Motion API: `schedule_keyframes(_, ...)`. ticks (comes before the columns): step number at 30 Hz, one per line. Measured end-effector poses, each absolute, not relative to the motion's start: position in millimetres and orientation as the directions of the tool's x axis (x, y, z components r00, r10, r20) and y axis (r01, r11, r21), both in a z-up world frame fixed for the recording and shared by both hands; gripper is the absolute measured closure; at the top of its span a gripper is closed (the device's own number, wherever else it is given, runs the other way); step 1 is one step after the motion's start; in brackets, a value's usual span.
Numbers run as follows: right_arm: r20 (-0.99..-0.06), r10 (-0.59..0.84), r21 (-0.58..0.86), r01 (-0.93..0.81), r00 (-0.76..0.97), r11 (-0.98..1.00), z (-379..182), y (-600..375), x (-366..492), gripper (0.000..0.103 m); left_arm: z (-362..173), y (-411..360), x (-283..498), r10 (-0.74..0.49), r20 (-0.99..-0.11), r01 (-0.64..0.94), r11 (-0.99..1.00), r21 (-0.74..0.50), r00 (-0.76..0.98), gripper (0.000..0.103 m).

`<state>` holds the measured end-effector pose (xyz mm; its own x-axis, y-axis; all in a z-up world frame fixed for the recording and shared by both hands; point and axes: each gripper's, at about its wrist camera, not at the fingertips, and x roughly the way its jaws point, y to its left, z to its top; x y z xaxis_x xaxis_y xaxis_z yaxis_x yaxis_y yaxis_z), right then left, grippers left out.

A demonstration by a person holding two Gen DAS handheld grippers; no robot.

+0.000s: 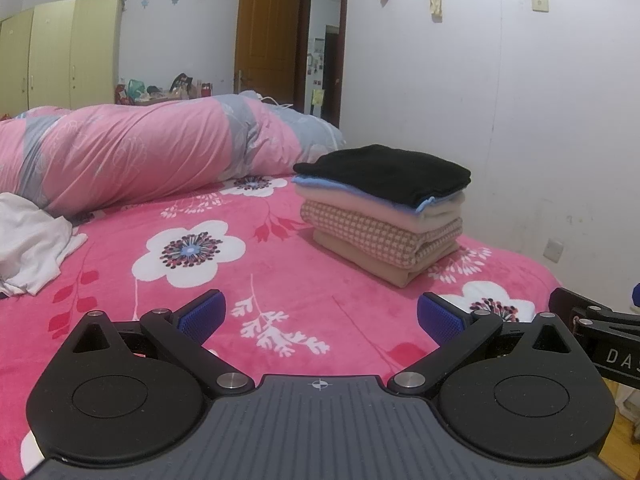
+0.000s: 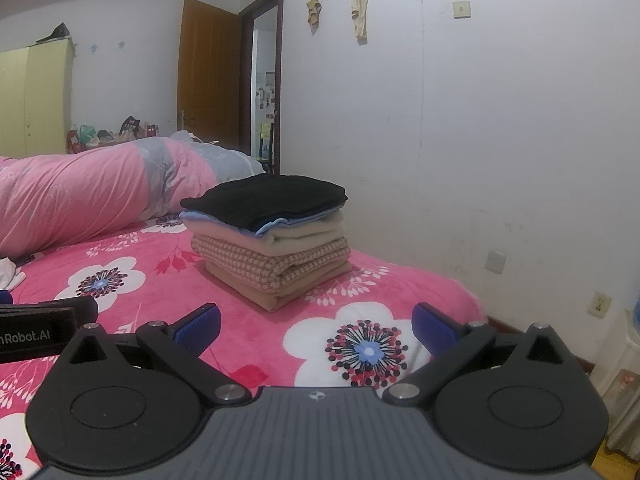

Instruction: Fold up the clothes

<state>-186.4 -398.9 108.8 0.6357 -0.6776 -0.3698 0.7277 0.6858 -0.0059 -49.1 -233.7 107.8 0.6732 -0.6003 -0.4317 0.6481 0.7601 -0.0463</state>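
A stack of folded clothes rests on the pink flowered bed, a black piece on top, then blue, cream, checked and tan layers. A crumpled white garment lies unfolded at the bed's left. My left gripper hovers low over the bed, open and empty, with the stack ahead to the right. My right gripper is open and empty too, short of the stack. Each gripper's body shows at the edge of the other's view.
A rolled pink and grey quilt lies across the back of the bed. The white wall runs close along the right. A wardrobe, an open brown door and a cluttered surface stand behind.
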Motion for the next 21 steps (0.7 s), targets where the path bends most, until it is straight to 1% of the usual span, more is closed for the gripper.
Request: schedule_keyframes(21,-0.367,-0.677,-0.011,0.725,0.638,0.689,110.6,-394.2,-186.5,0.000,107.5,-231.4,-47.3,-0.601,-0.430,0.648,0.760,-0.047,0.673,0.000)
